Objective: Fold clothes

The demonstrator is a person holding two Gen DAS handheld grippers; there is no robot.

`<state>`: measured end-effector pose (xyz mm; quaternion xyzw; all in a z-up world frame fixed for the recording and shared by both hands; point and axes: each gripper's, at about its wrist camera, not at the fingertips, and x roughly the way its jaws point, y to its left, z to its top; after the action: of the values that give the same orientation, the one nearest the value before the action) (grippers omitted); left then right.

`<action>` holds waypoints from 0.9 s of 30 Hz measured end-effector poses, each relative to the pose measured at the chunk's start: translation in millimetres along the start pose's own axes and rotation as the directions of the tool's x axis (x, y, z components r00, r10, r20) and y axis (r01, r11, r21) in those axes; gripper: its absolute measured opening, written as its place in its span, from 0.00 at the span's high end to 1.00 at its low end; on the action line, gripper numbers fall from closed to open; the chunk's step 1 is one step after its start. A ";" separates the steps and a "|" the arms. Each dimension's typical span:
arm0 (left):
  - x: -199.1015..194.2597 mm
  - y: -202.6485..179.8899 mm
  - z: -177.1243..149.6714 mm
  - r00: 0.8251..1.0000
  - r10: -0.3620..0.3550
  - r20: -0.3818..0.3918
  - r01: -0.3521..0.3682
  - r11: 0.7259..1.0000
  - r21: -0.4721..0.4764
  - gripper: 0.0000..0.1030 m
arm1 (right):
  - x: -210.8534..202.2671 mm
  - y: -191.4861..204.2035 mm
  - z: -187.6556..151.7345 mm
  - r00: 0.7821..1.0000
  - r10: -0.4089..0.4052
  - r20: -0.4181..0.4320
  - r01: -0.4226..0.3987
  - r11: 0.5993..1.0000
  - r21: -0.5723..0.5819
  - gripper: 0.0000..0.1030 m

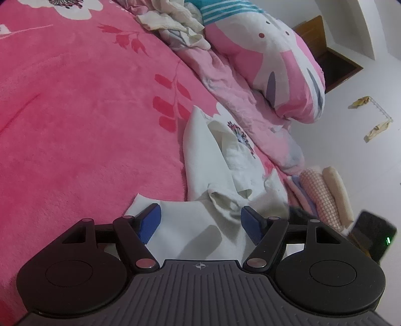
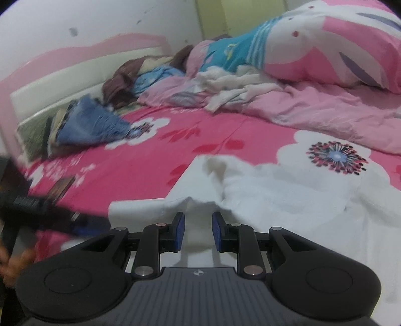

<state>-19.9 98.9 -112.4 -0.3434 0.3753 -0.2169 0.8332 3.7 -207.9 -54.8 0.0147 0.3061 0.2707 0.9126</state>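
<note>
Pink fleece blanket [image 1: 82, 105] with white flower print covering the bed, filling most of both views. Big pink-and-white cartoon pillow [image 1: 273, 67] along the far edge, rumpled pale pink sheet [image 1: 225, 85] bunched below it, cream towel [image 1: 173, 20] heaped at the sheet's end. White garment [image 1: 200, 160] lying crumpled on the blanket near the bed edge, partly spread, one flap folded over itself, lower hem reaching under both tools. Small stack of folded clothes [image 1: 323, 193] just beside the garment, at the blanket's edge: checked pink piece, cream piece. Blue folded clothes [image 2: 92, 125] and a brown heap [image 2: 125, 77] by the cream headboard [image 2: 62, 87], well apart from the garment. Left gripper [image 1: 200, 223] low over the garment hem, blue pads [image 1: 150, 223] wide apart, white cloth lying between them, not pinched, nothing held. Right gripper [image 2: 198, 232] over the same garment [image 2: 288, 195], pads narrowly parted, a raised fold just ahead of the tips, gap visible, cloth not clamped. Blurred view of the other tool at left in the right wrist view.
</note>
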 end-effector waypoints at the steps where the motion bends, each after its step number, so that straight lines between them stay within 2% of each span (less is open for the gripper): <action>1: 0.2 0.5 0.1 1.000 -0.003 -0.001 0.003 1.000 -0.003 0.31 | 5.1 -5.3 4.0 1.000 -0.009 0.008 0.009 1.000 0.018 0.75; 6: 0.8 1.8 0.6 1.000 -0.016 -0.004 0.016 1.000 -0.011 0.31 | 20.8 -36.5 14.8 0.995 -0.096 0.036 0.091 0.987 0.133 0.75; 13: 1.7 3.4 1.3 1.000 -0.029 -0.006 0.029 0.999 -0.019 0.31 | 5.7 -60.2 14.2 0.990 -0.119 0.074 0.099 0.967 0.233 0.75; 17: 2.8 4.4 2.0 0.999 -0.033 -0.007 0.033 0.999 -0.023 0.30 | 6.6 -51.8 21.4 0.996 -0.065 0.061 0.052 0.980 0.194 0.75; 21: 3.4 4.4 2.8 1.000 -0.030 -0.008 0.030 0.999 -0.022 0.30 | 36.3 -42.3 30.8 1.000 -0.002 0.012 0.000 0.984 0.180 0.75; 23: 3.9 3.7 2.8 1.000 -0.025 -0.009 0.025 1.000 -0.019 0.30 | 61.9 -45.1 29.1 0.999 0.032 -0.036 -0.023 0.974 0.223 0.75; 25: 4.4 2.4 3.1 1.000 -0.018 -0.011 0.018 1.000 -0.012 0.29 | 81.1 -52.5 24.6 0.995 0.022 -0.102 0.008 0.959 0.282 0.75; 27: 4.0 0.9 2.8 1.000 -0.009 -0.008 0.009 1.000 -0.003 0.27 | 69.2 -59.3 22.2 0.995 0.031 -0.094 0.002 0.942 0.335 0.75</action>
<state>-15.2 98.2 -113.6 -0.3453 0.3776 -0.2215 0.8301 91.2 -220.6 -86.3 0.1585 0.3920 0.2219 0.8786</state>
